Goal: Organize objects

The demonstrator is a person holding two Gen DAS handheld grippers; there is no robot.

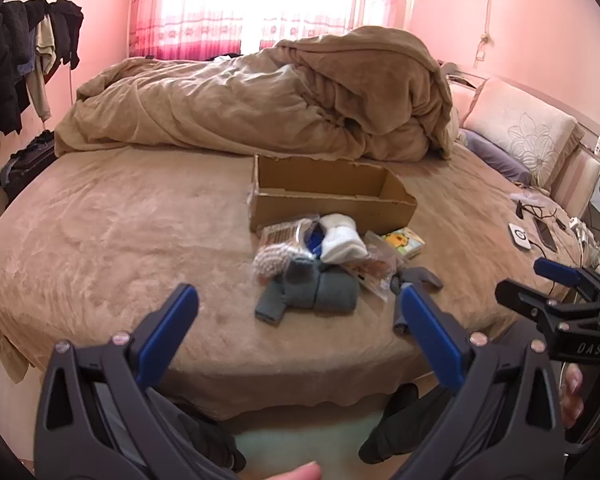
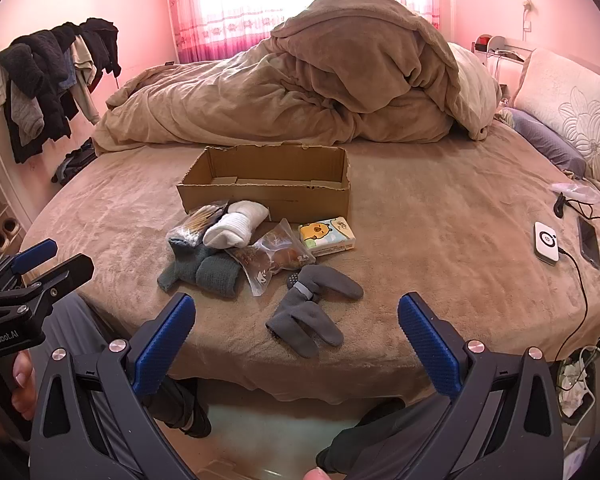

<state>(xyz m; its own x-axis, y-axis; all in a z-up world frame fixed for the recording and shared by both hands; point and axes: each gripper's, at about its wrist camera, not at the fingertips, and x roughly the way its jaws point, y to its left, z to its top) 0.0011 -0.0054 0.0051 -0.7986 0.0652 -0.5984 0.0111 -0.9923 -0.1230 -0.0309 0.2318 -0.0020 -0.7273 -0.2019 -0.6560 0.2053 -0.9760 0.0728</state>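
Note:
An open cardboard box (image 1: 332, 196) (image 2: 268, 188) sits on the brown bed, nothing showing inside. In front of it lie white socks (image 1: 340, 240) (image 2: 236, 224), grey-green knit socks (image 1: 312, 292) (image 2: 204, 272), a clear snack bag (image 2: 276, 256) (image 1: 374, 270), a bag of sticks (image 2: 198, 220) (image 1: 278, 234), a tissue pack (image 2: 328, 234) (image 1: 406, 242) and dark grey gloves (image 2: 308, 312) (image 1: 418, 276). My left gripper (image 1: 296, 308) is open, short of the knit socks. My right gripper (image 2: 296, 316) is open, framing the gloves from the bed's near edge.
A heaped brown duvet (image 2: 320, 80) fills the bed's far half. Pillows (image 2: 572, 120) lie at the right. A white charger (image 2: 546, 244), a phone (image 2: 588, 240) and cables sit on the bed's right side. Clothes (image 2: 52, 80) hang at the left wall.

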